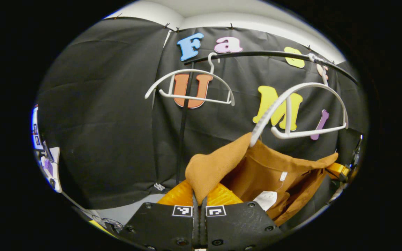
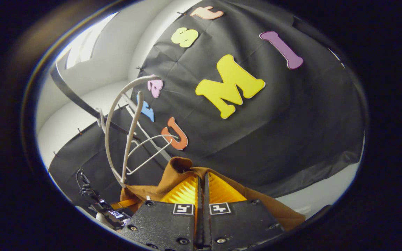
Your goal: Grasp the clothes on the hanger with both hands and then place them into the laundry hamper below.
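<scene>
At the bottom centre of the left gripper view, the left gripper (image 1: 200,195) is pinching a fold of the brown garment (image 1: 263,174), its two fingers pressed together with the cloth rising between them. The fabric is bunching up just above the fingers and spreading toward the lower right of the frame, where a white tag (image 1: 266,199) is showing on its inner side. At the far right edge, part of the other gripper (image 1: 339,170) is touching the end of the garment. Just above the cloth, the near white hanger (image 1: 302,108) is hanging tilted, its left tip touching the garment's top edge while the rest of it is bare. Farther back, in the upper centre, a second white hanger (image 1: 190,87) is hanging bare from the dark rail (image 1: 257,54), with the black cloth wall (image 1: 110,122) behind it all.

At the bottom centre of the right gripper view, the right gripper (image 2: 201,190) is likewise squeezed together on the brown garment (image 2: 181,165), which is humping up over the fingertips and trailing off to the lower left and lower right. Just left of it, the white hanger (image 2: 124,132) is standing edge-on, its lower end touching the cloth. Beyond, the rail (image 2: 72,94) is running toward the upper left.
</scene>
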`<state>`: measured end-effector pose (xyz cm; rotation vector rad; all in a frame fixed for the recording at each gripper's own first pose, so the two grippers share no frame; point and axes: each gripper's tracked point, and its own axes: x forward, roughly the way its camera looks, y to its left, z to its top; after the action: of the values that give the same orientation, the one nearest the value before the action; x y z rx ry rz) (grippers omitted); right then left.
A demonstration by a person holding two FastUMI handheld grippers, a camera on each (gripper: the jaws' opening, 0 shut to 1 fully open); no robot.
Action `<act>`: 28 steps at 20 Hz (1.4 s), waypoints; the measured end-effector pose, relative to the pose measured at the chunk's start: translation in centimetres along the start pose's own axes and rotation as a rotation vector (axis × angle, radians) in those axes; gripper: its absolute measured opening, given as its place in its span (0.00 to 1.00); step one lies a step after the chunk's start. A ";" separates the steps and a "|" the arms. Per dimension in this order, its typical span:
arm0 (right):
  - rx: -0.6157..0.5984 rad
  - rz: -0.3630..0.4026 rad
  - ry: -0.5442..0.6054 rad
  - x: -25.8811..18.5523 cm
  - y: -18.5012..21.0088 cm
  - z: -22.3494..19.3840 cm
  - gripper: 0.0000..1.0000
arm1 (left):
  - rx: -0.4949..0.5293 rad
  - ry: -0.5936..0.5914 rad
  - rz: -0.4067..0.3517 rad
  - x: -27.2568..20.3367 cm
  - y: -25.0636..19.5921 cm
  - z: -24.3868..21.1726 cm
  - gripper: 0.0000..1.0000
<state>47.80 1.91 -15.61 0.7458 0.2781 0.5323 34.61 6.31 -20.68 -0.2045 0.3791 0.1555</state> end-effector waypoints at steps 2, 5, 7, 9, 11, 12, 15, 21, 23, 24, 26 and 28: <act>-0.016 -0.004 0.017 -0.6 0.8 -1.0 0.03 | -0.011 0.028 -0.008 -0.7 0.2 -1.4 0.00; -0.047 0.005 0.030 -0.8 2.6 -1.9 0.04 | 0.038 0.032 -0.023 -1.7 -0.8 -2.0 0.05; -0.058 0.019 0.037 -1.0 4.2 -2.6 0.04 | 0.059 0.022 -0.053 -2.8 -2.2 -1.7 0.00; -0.077 0.042 0.044 -1.4 6.5 -3.2 0.04 | 0.084 0.002 -0.089 -3.7 -4.0 -0.5 0.00; -0.097 0.089 0.048 -1.5 9.5 -3.5 0.03 | 0.121 -0.035 -0.129 -5.1 -6.1 1.2 0.00; -0.111 0.115 0.050 -1.6 11.2 -3.7 0.03 | 0.144 -0.054 -0.150 -5.8 -7.1 2.1 0.00; -0.167 0.192 0.058 -2.2 16.0 -4.6 0.03 | 0.178 -0.097 -0.226 -7.0 -9.8 4.1 0.00; -0.253 0.248 0.147 -3.9 20.1 -8.4 0.03 | 0.146 -0.086 -0.334 -8.7 -13.3 3.2 0.00; -0.270 0.199 0.189 -4.3 18.3 -9.8 0.04 | 0.130 -0.031 -0.337 -8.3 -13.5 0.7 0.00; -0.261 0.165 0.226 -4.3 17.2 -10.9 0.04 | 0.114 0.018 -0.333 -7.9 -13.4 -1.1 0.00; -0.224 0.108 0.291 -4.5 14.6 -12.8 0.04 | 0.076 0.109 -0.320 -7.4 -13.2 -4.6 0.05; -0.198 0.048 0.354 -4.3 12.1 -14.9 0.04 | 0.068 0.188 -0.302 -6.4 -12.9 -8.2 0.00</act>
<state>33.65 15.38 -17.38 0.4640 0.5284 0.7267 28.31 -8.72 -23.49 -0.2076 0.5347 -0.1755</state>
